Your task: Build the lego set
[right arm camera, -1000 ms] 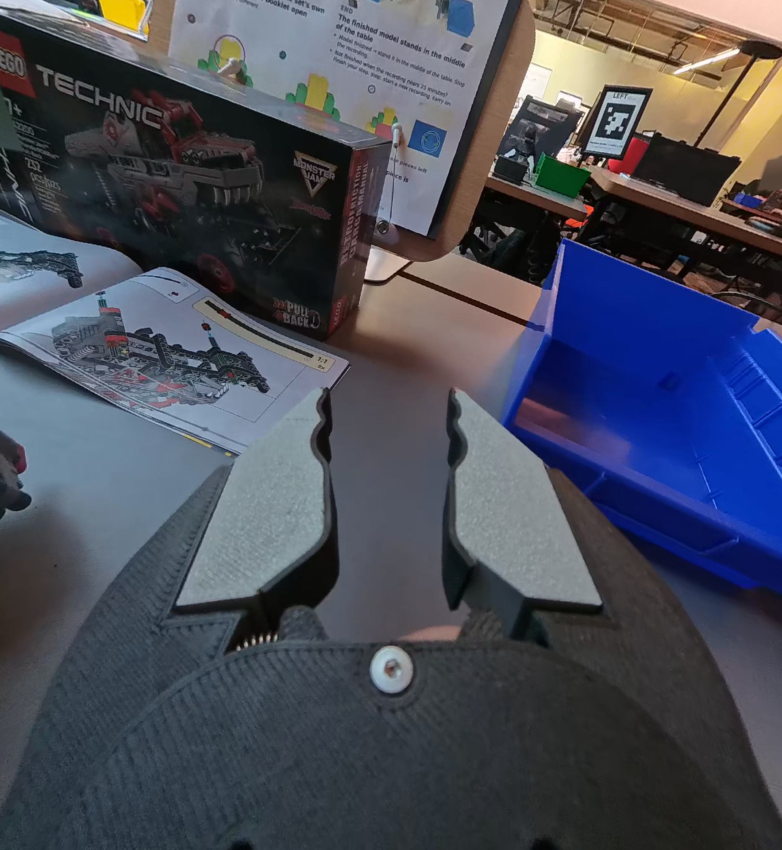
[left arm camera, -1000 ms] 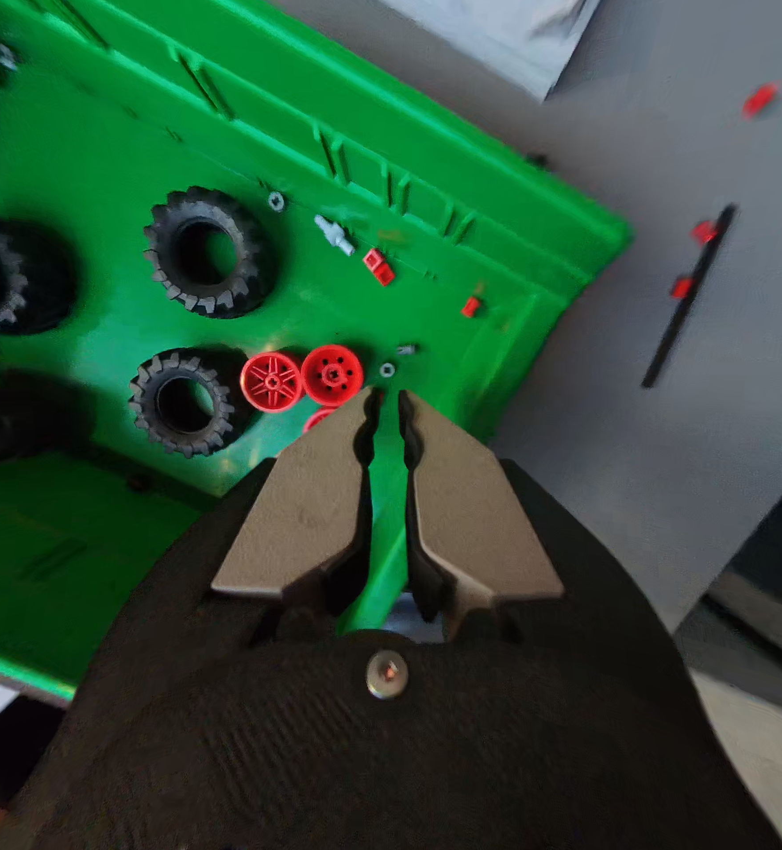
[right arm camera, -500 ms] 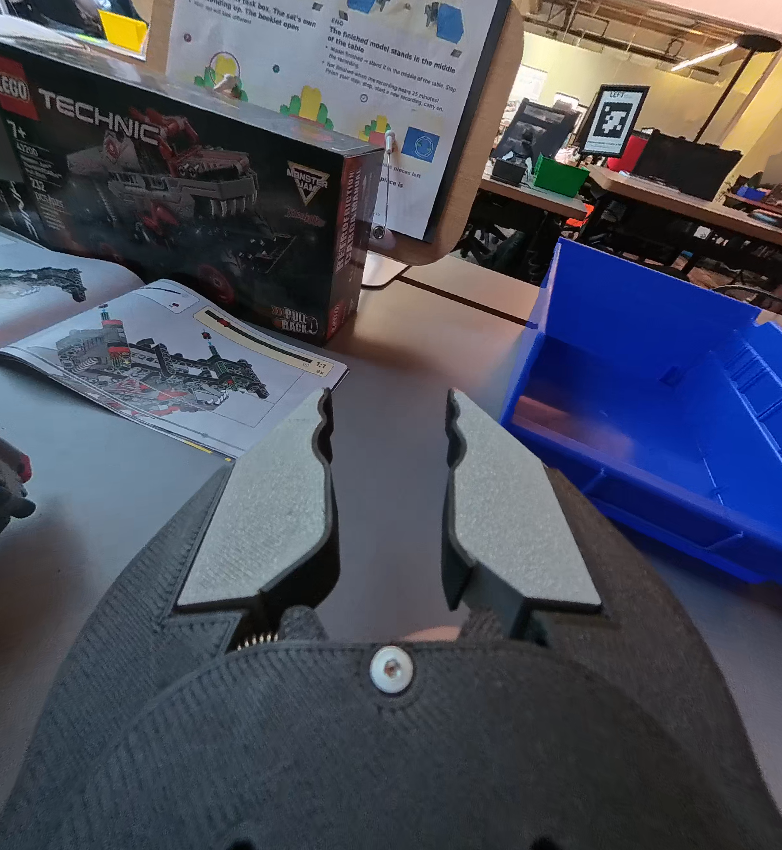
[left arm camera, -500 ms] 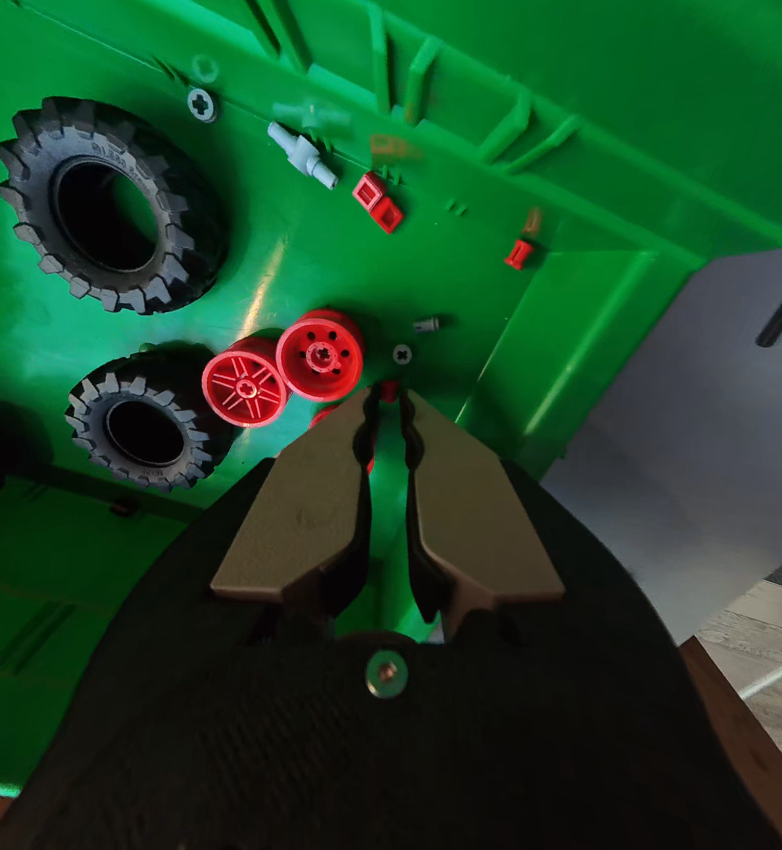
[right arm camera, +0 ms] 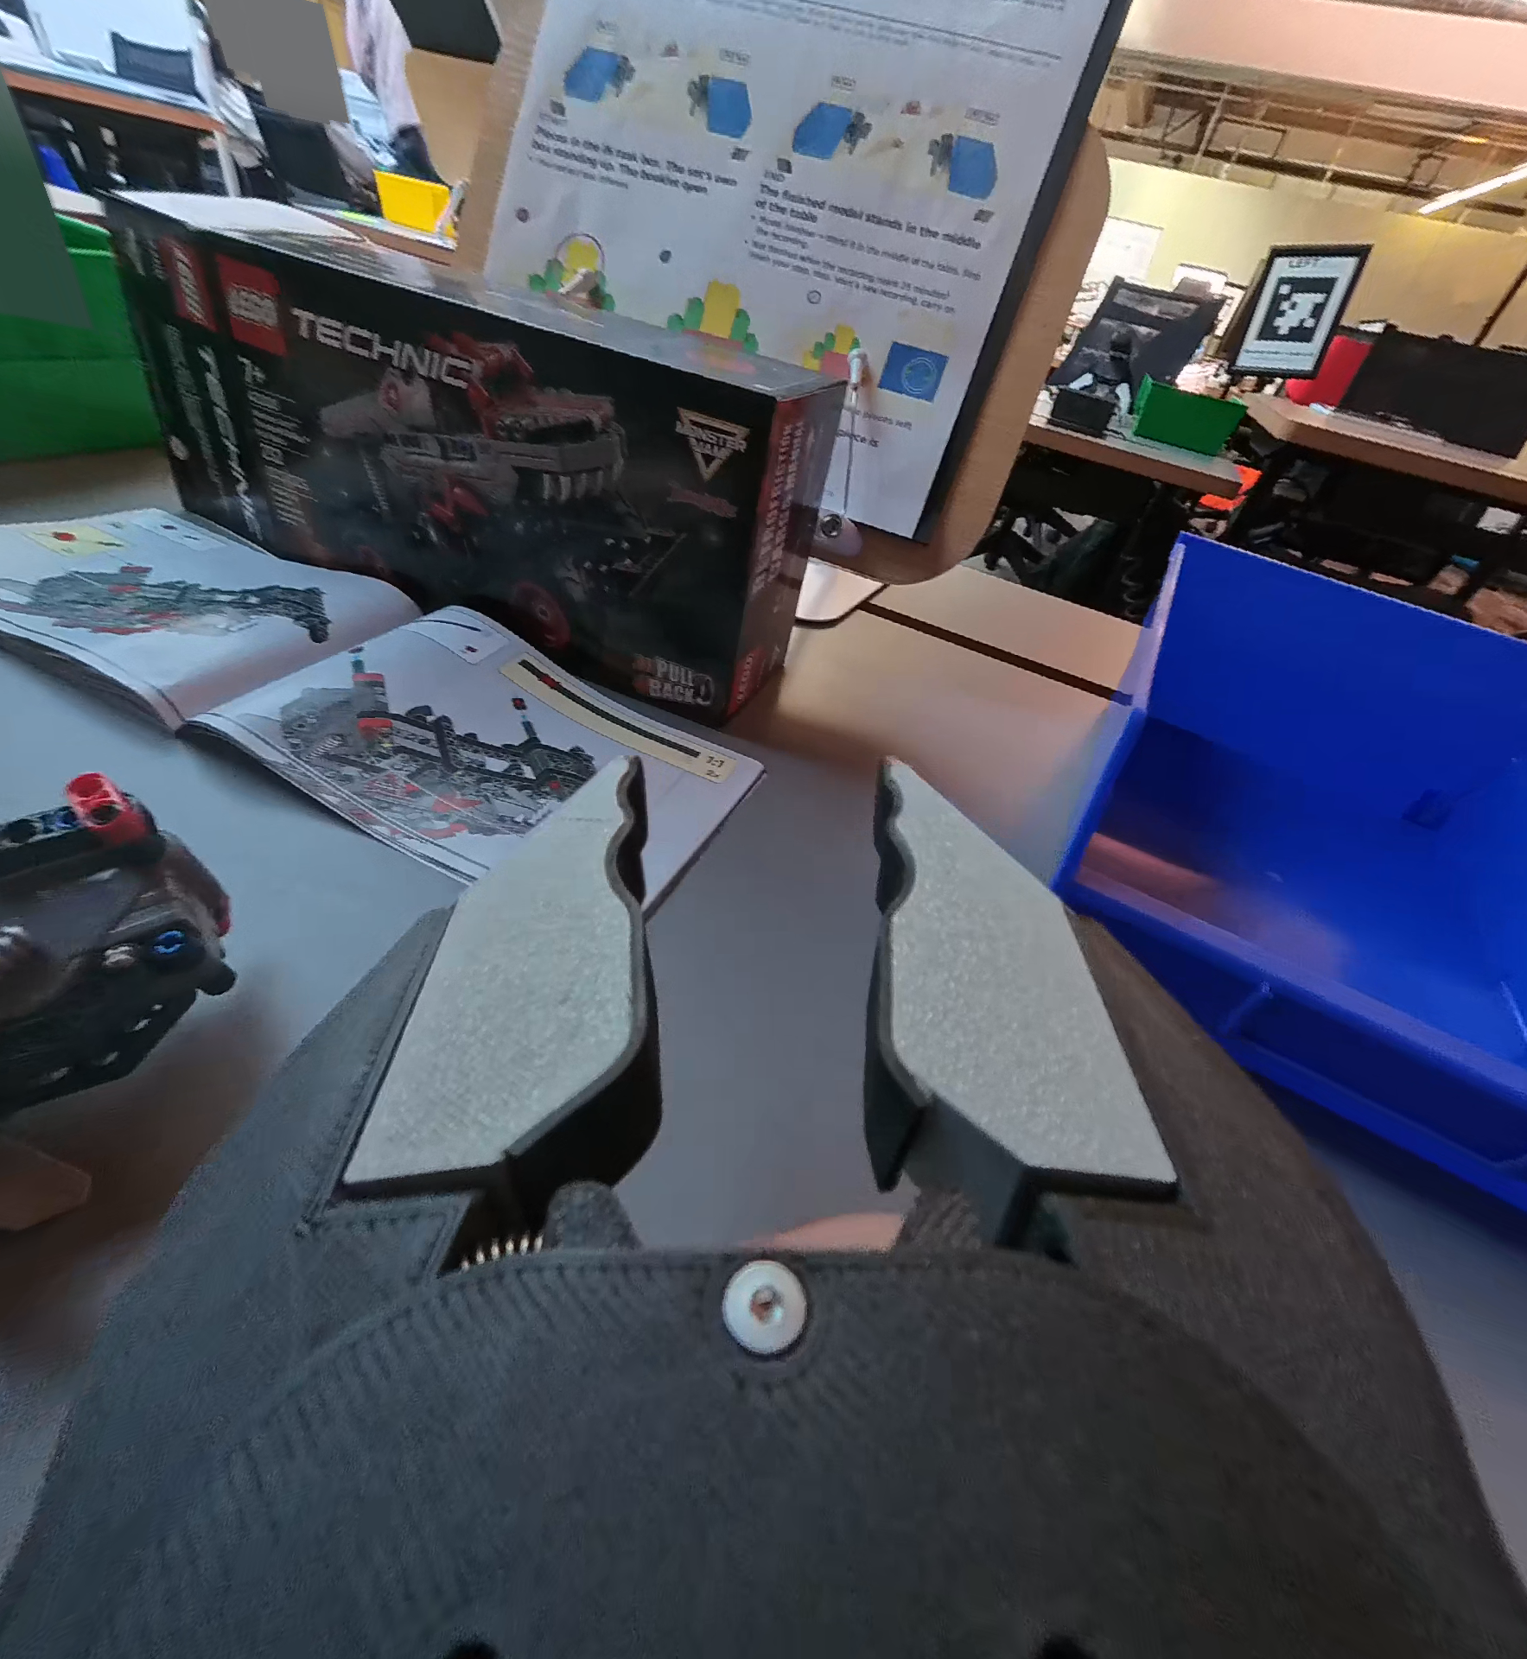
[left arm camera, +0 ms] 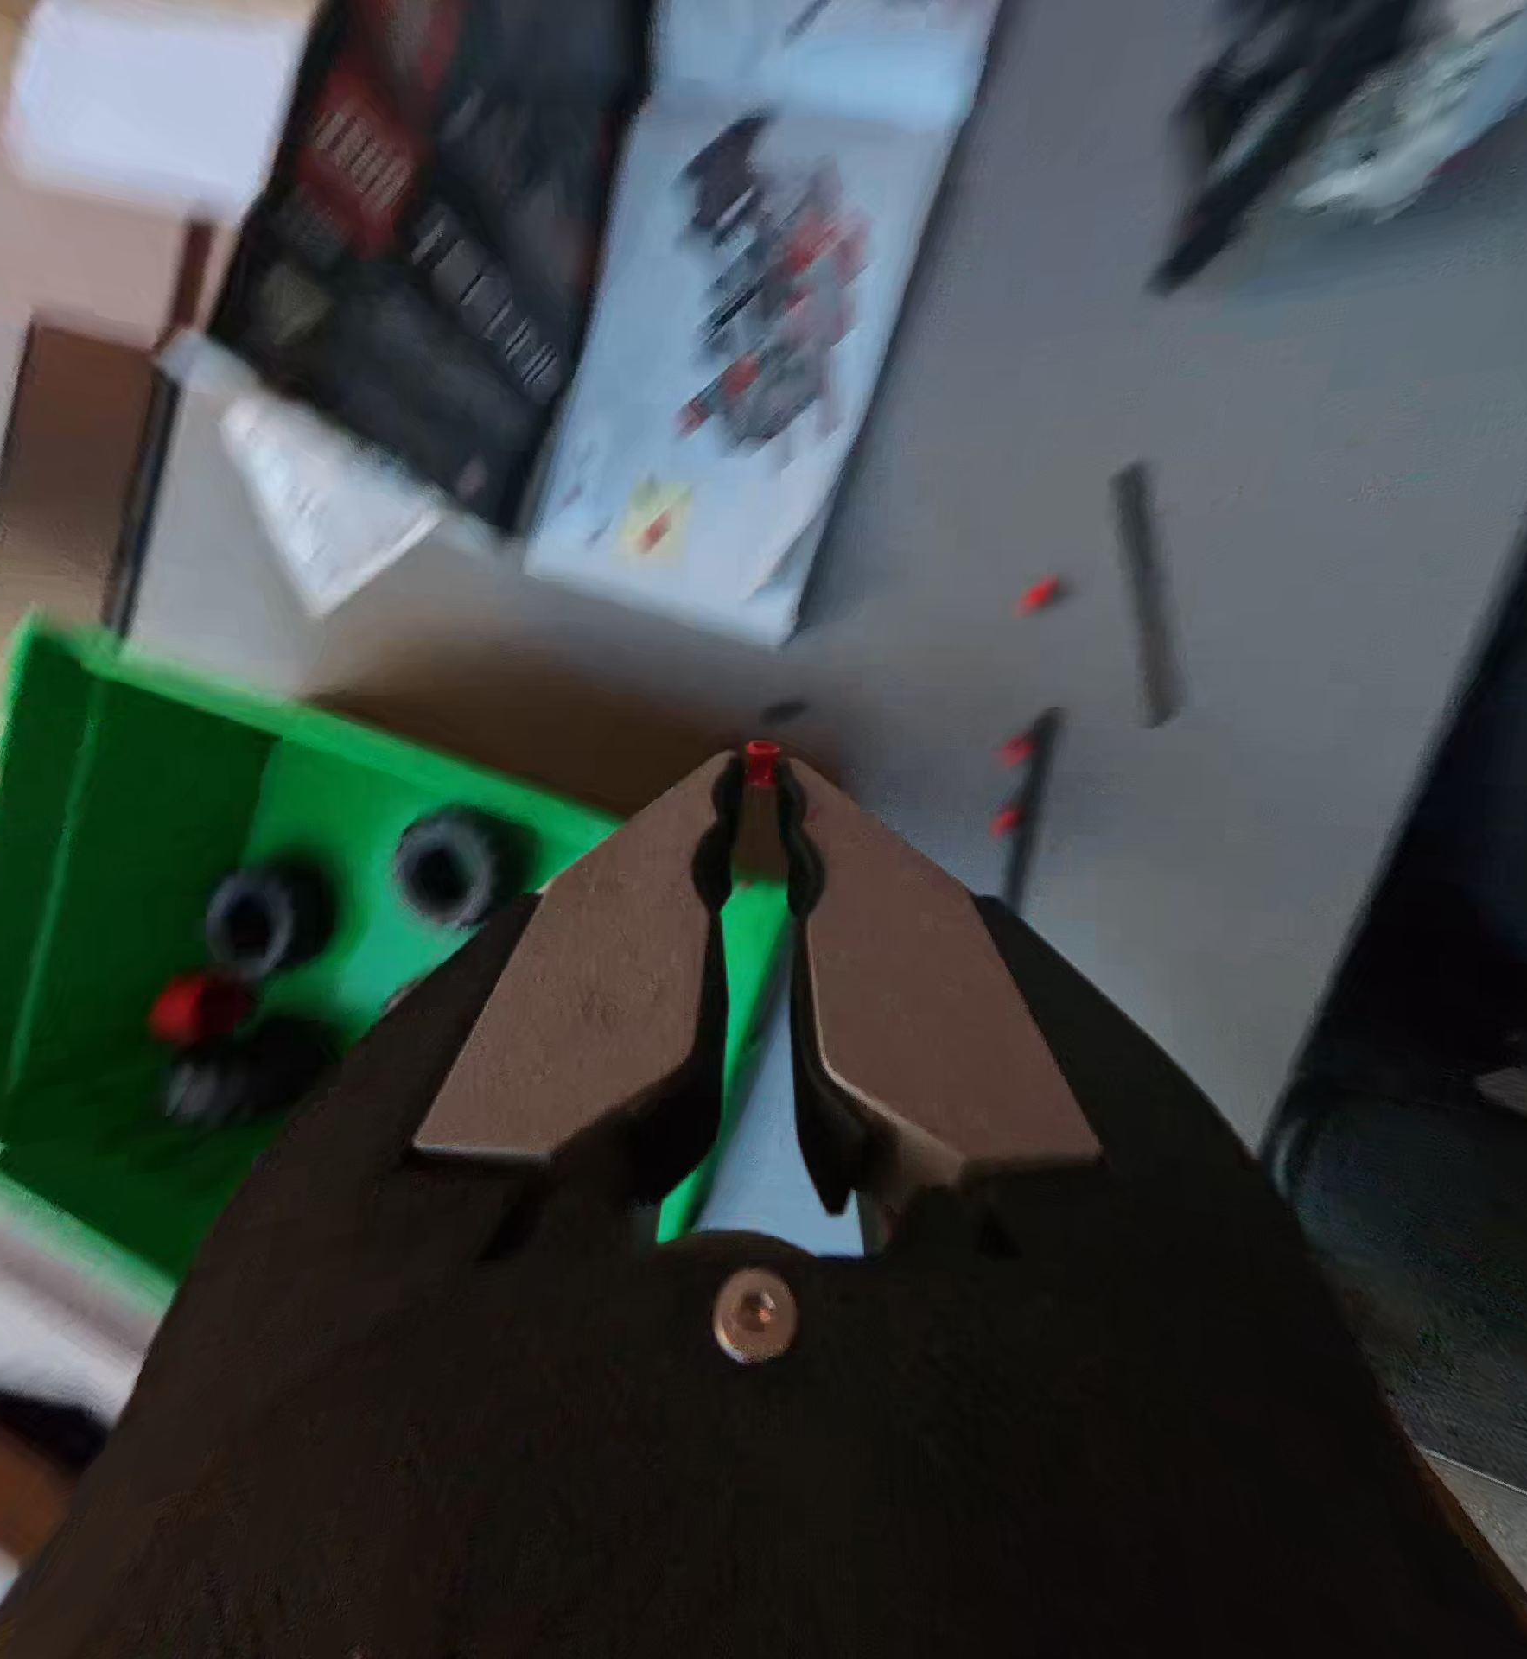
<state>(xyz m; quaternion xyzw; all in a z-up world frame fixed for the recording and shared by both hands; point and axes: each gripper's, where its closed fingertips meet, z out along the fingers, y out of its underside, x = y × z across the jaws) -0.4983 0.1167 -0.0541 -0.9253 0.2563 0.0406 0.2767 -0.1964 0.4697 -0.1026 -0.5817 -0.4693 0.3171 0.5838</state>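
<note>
A small red pin (left arm camera: 759, 764) was held clamped at the very tips of the left gripper (left arm camera: 761, 779), its end poking out beyond them. Half a second earlier those tips had been down in the green bin (left arm camera: 158, 808) over the loose parts; now the gripper had been lifted clear of the bin and swung out over the grey table (left arm camera: 921, 646) (the heavy blur in the left wrist view fits a fast move). The tyres (left arm camera: 445, 862) and a red wheel hub (left arm camera: 194, 1005) were left behind in the bin. Beyond the tips, more red pins (left arm camera: 1036, 594) and a long black beam (left arm camera: 1147, 592) lay on the table, with the instruction booklet (left arm camera: 741, 314) farther off.

The right gripper (right arm camera: 759, 808) was kept idle with its jaws apart and nothing between them, low over the table between the partly built model (right arm camera: 68, 943) and the empty blue bin (right arm camera: 1280, 898); it had been shifted only slightly.

The pick was judged done, and the pin was probably being carried to the parts laid out on the table or to the model. So small a pin, pinched only at the tips, could be twisted loose.
</note>
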